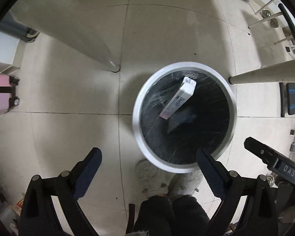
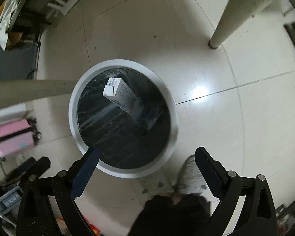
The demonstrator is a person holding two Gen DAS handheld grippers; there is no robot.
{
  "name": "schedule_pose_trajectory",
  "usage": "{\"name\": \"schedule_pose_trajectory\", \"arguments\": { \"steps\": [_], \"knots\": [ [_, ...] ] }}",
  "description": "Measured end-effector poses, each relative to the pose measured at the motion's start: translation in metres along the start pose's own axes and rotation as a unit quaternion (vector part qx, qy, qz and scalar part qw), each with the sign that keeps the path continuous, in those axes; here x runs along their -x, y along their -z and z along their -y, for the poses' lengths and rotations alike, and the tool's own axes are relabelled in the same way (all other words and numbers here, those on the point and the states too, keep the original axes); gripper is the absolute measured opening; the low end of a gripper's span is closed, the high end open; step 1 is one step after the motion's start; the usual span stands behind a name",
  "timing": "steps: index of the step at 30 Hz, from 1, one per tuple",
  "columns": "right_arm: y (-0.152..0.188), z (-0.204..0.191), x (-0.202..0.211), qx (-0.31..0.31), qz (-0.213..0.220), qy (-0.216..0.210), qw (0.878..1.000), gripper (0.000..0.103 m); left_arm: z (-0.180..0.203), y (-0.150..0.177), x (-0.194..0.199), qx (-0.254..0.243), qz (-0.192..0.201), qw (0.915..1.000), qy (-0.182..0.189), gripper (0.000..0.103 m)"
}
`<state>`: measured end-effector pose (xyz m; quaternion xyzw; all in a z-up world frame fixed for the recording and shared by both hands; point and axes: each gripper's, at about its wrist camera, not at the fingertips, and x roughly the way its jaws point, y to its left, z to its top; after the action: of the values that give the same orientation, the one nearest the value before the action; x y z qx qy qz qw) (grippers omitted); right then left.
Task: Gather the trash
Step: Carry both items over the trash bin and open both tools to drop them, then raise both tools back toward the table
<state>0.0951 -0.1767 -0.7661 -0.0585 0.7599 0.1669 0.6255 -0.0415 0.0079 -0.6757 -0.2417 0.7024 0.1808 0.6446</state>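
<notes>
1. The left tongs are spread wide with nothing between them, looking straight down at the floor. Their right finger overlaps the near rim of the bin in the left wrist view.
2. The right tongs are also wide apart and carry nothing. Their left finger overlaps the bin's near-left rim in the right wrist view.
3. The white bin stands on the tile floor just ahead of both tongs. It lies ahead and to the right of the left tongs, and ahead and slightly left of the right ones. Neither looks clearly nearer.
4. The white carton, the piece of trash, is already inside the bin, leaning against the black liner at the far side. Its long axis runs from the far rim down toward the middle, top end uppermost.
5. Under the carton lies a dark flat item I cannot identify.
6. Count: two tongs, one bin, one carton, one black liner, two pale table legs flanking the bin, one pink suitcase at the left, two slippered feet near the bin.
7. My judgement: this piece is deposited, and the next move is to turn away for more trash, none of which is visible on the floor here.
</notes>
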Motion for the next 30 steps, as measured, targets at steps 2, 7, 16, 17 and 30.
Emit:
{"name": "schedule_pose_trajectory", "arguments": {
  "steps": [2,7,16,17,30],
  "knots": [
    [0.006,-0.006,0.012,0.014,0.007,0.019,1.0,0.099,0.004,0.004,0.011,-0.001,0.008,0.9999,-0.009,0.098],
    [0.022,-0.015,0.047,0.036,0.024,0.042,0.998,0.099,0.008,0.012,0.047,-0.013,0.023,0.9993,-0.024,0.098],
    [0.051,-0.038,0.129,0.067,0.044,0.053,0.995,0.099,0.004,0.025,0.099,-0.01,0.033,0.999,-0.027,0.098],
    [0.056,-0.042,0.141,0.069,0.045,0.052,0.995,0.099,0.006,0.026,0.103,-0.009,0.034,0.999,-0.028,0.098],
    [0.12,-0.079,0.303,0.082,0.056,0.025,0.995,0.099,0.008,0.074,0.241,0.007,0.051,0.9986,-0.015,0.098]
  ]
}}
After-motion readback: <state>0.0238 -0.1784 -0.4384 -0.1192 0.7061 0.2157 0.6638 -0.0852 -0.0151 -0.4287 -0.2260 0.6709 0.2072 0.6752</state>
